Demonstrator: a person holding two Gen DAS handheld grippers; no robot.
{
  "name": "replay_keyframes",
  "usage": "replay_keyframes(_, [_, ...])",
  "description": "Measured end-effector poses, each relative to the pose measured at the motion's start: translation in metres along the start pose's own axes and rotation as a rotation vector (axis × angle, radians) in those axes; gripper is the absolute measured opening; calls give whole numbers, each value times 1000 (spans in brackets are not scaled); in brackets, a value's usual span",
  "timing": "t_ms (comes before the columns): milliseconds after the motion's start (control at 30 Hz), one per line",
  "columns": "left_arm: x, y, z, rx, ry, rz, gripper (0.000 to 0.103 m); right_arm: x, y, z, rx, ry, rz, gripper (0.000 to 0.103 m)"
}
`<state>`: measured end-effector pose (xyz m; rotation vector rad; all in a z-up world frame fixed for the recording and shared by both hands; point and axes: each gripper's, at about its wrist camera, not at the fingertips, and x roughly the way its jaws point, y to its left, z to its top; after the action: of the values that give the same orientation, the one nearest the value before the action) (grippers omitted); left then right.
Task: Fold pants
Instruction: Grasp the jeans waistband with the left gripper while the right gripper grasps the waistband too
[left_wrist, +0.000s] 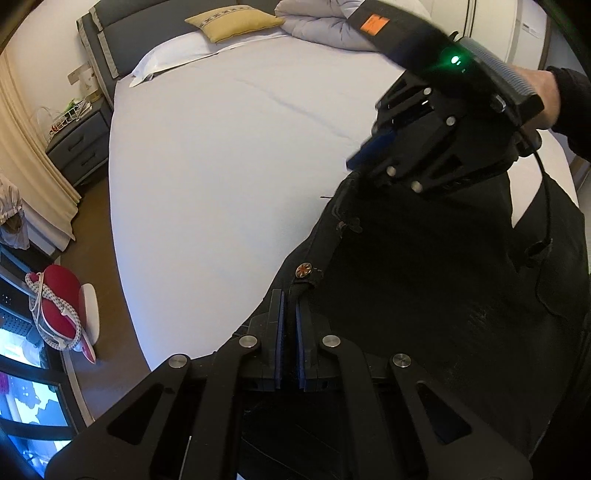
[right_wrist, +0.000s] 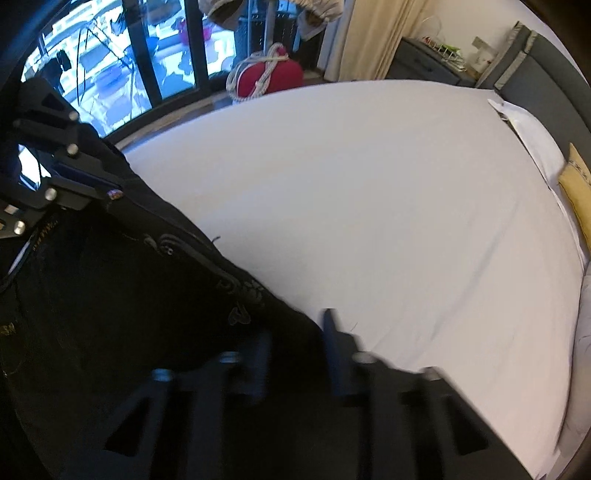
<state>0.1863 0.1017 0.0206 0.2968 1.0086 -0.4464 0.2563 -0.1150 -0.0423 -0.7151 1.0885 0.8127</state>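
Black pants (left_wrist: 424, 280) with a metal waist button (left_wrist: 305, 270) hang stretched between my two grippers above the white bed (left_wrist: 221, 166). My left gripper (left_wrist: 290, 314) is shut on the waistband next to the button. My right gripper (left_wrist: 364, 157) grips the waistband further along, its blue pads closed on the cloth. In the right wrist view the pants (right_wrist: 129, 295) fill the lower left, with embroidery near the edge. There my right gripper (right_wrist: 295, 339) is blurred, with cloth between its fingers. The left gripper (right_wrist: 88, 184) shows at the far left, holding the waistband.
A yellow pillow (left_wrist: 232, 22) and a grey duvet (left_wrist: 317, 26) lie at the head of the bed. A grey nightstand (left_wrist: 79, 144) and curtain stand at the left. A red iron (left_wrist: 59, 302) with cord sits on the floor by the window (right_wrist: 110, 66).
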Motion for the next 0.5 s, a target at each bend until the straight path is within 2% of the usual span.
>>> replay_keyframes(100, [3, -1, -1, -11, -3, -5, 4, -4, -1, -6, 37, -6, 27, 9])
replay_keyframes(300, [-2, -5, -2, -31, -9, -14, 4, -23, -7, -22, 231, -63, 71, 8])
replay_keyframes(500, [-14, -20, -9, -45, -7, -22, 4, -27, -1, -36, 474, -142, 197, 7])
